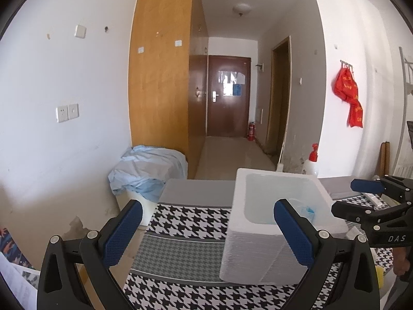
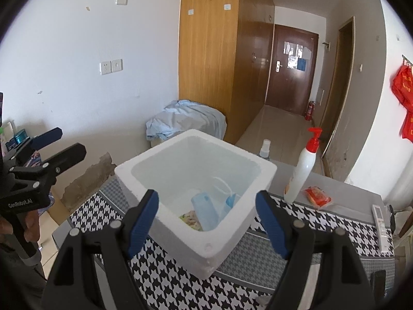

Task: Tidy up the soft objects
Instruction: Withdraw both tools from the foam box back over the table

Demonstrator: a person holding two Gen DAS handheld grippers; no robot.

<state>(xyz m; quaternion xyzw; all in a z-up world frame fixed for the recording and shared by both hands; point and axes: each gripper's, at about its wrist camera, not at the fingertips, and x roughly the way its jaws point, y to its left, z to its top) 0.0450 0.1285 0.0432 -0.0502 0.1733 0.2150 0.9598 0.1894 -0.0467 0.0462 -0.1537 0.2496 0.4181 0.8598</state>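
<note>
A white foam box (image 2: 240, 235) stands on a houndstooth cloth (image 2: 165, 284). Inside it lie blue face masks (image 2: 204, 206) and a small patterned soft item (image 2: 191, 218). My right gripper (image 2: 206, 222) hovers over the box's near corner, open, with nothing between its blue pads. In the left wrist view the same foam box (image 1: 258, 253) sits right of centre. My left gripper (image 1: 206, 232) is open and empty at the box's left side. The right gripper (image 1: 361, 196) shows at that view's right edge, and the left gripper (image 2: 49, 144) at the right wrist view's left edge.
A white pump bottle with a red top (image 2: 302, 168), a small spray bottle (image 2: 264, 149), a red packet (image 2: 318, 197) and a white remote (image 2: 380, 221) lie on the table beyond the box. A bin draped in light blue cloth (image 1: 147, 173) stands by the wardrobe (image 1: 160, 77).
</note>
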